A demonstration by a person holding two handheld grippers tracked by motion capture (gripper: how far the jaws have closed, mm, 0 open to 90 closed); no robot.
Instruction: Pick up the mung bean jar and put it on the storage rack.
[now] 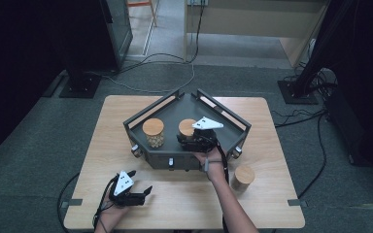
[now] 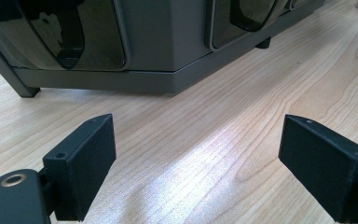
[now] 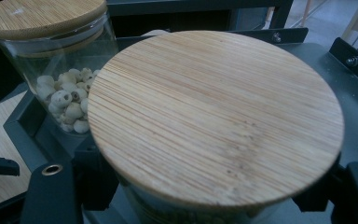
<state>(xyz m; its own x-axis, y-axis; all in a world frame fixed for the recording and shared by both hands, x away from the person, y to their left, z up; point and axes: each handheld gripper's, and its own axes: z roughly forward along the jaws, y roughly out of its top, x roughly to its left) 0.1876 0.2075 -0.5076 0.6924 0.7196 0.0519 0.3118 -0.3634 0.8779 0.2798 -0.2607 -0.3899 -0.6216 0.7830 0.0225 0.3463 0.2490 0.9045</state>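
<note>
The high view is dim, its left and right edges falling into near black, while the bench (image 1: 184,194) stays evenly lit with soft shadows. In the left gripper view a pale sheen of glare lies on the wood grain between the 2 jaws, which look slightly soft. In the right gripper view the bamboo lid (image 3: 214,116) is sharp and bright, its background darker and blurred.

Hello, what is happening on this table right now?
A person works at a wooden table with a hand-held gripper in each hand. The right hand-held gripper is shut on a glass jar with a bamboo lid, which is inside the dark grey tray. A second jar, holding pale round seeds, stands beside it in the tray. A third jar stands on the table outside the tray. The left hand-held gripper is open and holds nothing, low over the table's near edge.
</note>
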